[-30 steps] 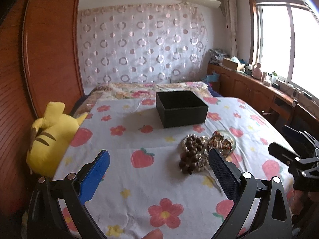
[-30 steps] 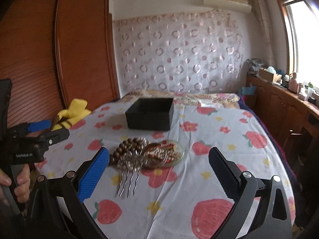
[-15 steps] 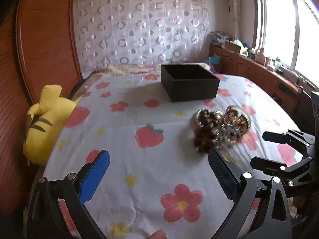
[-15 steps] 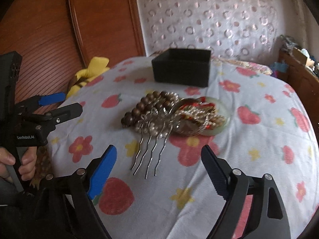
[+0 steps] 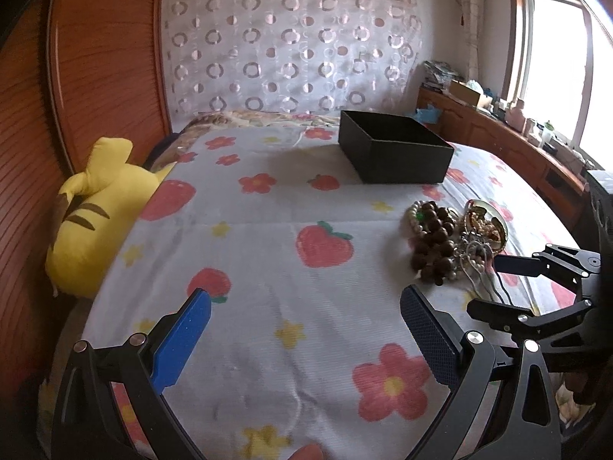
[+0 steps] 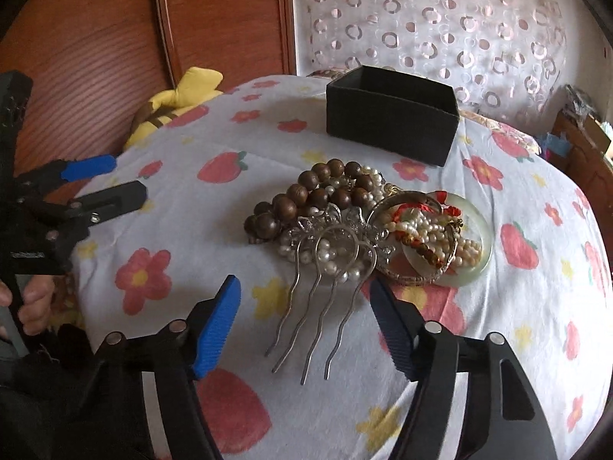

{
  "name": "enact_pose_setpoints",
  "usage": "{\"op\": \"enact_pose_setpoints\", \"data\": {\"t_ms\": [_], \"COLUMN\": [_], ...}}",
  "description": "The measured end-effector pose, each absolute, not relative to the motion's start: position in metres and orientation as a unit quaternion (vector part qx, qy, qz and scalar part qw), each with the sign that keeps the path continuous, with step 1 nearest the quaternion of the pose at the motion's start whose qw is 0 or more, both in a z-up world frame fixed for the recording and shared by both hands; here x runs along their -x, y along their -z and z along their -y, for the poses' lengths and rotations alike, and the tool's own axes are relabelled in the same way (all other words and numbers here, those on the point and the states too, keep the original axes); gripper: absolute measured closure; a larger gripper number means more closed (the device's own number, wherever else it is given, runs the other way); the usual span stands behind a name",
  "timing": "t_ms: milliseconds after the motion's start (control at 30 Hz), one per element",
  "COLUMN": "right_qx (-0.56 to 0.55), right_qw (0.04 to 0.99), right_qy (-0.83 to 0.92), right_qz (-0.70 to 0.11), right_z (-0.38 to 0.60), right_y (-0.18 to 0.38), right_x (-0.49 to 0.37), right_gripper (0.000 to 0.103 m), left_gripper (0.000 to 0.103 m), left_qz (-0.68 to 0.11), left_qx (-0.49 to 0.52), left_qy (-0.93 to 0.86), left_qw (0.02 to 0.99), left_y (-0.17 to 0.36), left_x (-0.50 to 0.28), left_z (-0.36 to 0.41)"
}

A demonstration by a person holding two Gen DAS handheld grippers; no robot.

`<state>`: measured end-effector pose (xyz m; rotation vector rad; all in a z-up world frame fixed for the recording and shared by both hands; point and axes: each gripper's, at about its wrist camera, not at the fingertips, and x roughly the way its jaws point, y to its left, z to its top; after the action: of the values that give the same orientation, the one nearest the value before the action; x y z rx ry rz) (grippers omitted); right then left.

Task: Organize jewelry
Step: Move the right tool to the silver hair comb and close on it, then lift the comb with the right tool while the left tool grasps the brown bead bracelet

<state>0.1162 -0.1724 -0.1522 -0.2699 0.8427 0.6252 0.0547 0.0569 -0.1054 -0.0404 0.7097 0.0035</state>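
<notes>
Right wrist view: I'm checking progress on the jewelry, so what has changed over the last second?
The right tongs have dropped toward the silver hair comb and have just been closing; its prongs lie between the pads, not yet gripped. The left tongs sank a little, open. The jewelry pile and black box have not moved.

Right gripper [image 6: 304, 312] has lowered toward the jewelry pile, its jaws having just been closing; the silver hair comb [image 6: 325, 303] now lies with its prongs between the fingers [image 6: 216, 326], untouched. Left gripper [image 5: 306, 341] has dipped closer to the bed [image 5: 268, 253], its fingers wide apart as before.
</notes>
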Motion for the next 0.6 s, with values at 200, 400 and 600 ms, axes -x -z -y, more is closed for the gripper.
{"op": "enact_pose_setpoints", "data": {"t_ms": [200, 400, 600], "right_qx": [0.143, 0.123, 0.093], "right_qw": [0.861, 0.87, 0.881], "right_qy": [-0.286, -0.286, -0.291], "right_qz": [-0.395, -0.381, -0.361], "right_z": [0.171, 0.186, 0.207], "right_y": [0.155, 0.15, 0.135], "right_x": [-0.12, -0.115, -0.105], "right_gripper": [0.044, 0.068, 0.1], "left_gripper": [0.007, 0.007, 0.007], "left_qz": [-0.347, -0.348, -0.35], "left_qx": [0.024, 0.018, 0.013], "left_qy": [-0.004, -0.002, 0.003], "left_qw": [0.938, 0.937, 0.937], "left_y": [0.106, 0.107, 0.107], "left_x": [-0.053, -0.051, -0.052], "left_z": [-0.062, -0.06, -0.053]}}
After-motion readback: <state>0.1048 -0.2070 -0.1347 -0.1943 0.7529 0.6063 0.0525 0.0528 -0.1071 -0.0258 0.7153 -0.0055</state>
